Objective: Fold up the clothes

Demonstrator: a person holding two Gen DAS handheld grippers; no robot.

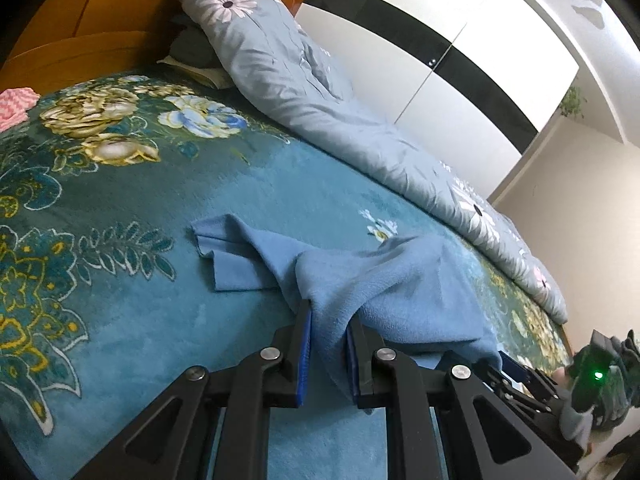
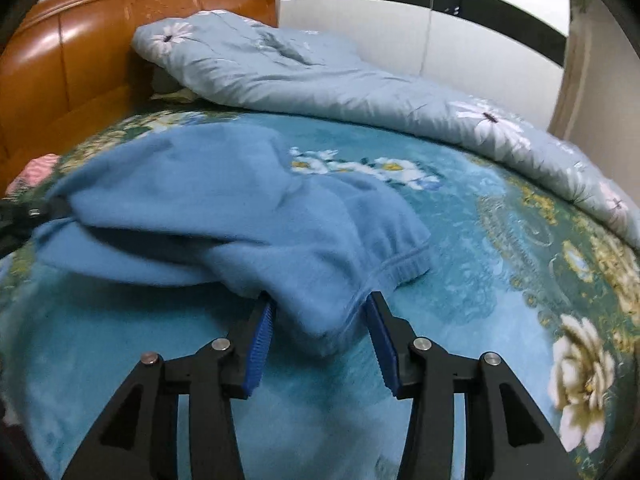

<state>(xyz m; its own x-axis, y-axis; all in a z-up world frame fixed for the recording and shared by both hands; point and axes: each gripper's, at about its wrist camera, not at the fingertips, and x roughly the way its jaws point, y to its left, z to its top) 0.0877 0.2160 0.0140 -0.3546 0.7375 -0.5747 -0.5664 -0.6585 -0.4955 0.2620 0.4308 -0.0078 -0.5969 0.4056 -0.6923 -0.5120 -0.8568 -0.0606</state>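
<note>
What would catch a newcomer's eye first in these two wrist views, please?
Probably the blue garment, lying crumpled in the middle of the teal floral blanket that covers the bed. The left gripper pinches a fold of it, while the right gripper stands open around its hemmed edge. Behind, a pale flowered quilt is heaped along the far side, near the orange wooden headboard.

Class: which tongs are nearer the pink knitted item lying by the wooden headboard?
Left. The left tongs, clamped on the blue fleece garment, sit on the side where the pink knitted item lies. The right tongs are at the garment's opposite end, farther away.
</note>
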